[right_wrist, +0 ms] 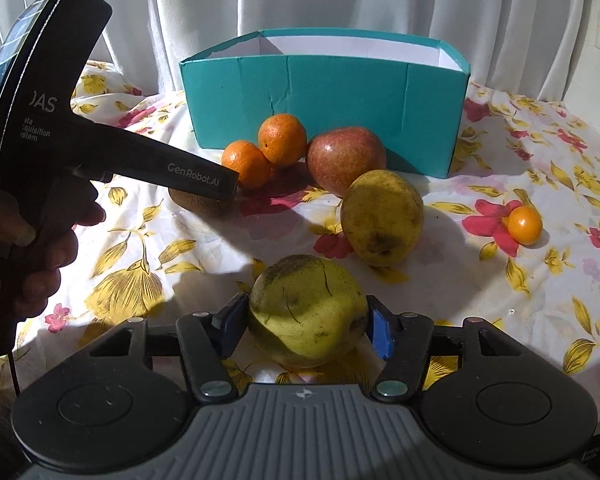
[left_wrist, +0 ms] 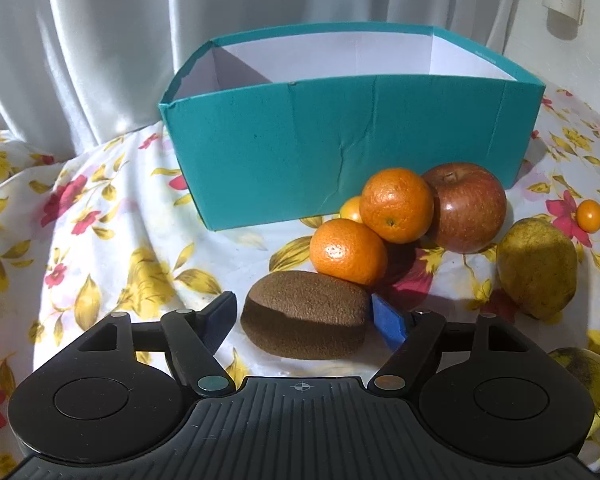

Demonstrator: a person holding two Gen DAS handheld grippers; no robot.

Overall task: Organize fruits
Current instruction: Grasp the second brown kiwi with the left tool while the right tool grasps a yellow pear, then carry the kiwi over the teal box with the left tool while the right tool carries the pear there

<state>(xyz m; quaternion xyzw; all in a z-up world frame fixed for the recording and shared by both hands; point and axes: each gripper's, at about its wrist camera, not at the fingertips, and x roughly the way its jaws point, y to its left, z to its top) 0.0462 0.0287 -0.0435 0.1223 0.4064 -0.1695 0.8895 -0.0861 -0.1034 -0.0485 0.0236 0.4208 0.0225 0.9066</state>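
Note:
A teal box (left_wrist: 340, 148) stands open at the back of the table; it also shows in the right wrist view (right_wrist: 328, 108). My left gripper (left_wrist: 304, 316) is open around a brown kiwi (left_wrist: 306, 314), its blue pads (left_wrist: 388, 326) on either side with small gaps. Behind the kiwi lie two mandarins (left_wrist: 396, 204), a red apple (left_wrist: 470, 206) and a yellow pear (left_wrist: 536, 268). My right gripper (right_wrist: 306, 328) is shut on a yellow-green pear (right_wrist: 308, 312) resting on the cloth. The left gripper's body (right_wrist: 172, 164) shows over the kiwi (right_wrist: 204, 206).
A floral tablecloth (left_wrist: 112, 240) covers the round table. A small orange fruit (right_wrist: 524, 225) lies at the right, another (left_wrist: 350, 208) behind the mandarins. White curtains (left_wrist: 100, 40) hang behind the box. A second yellow pear (right_wrist: 382, 216) lies ahead of the right gripper.

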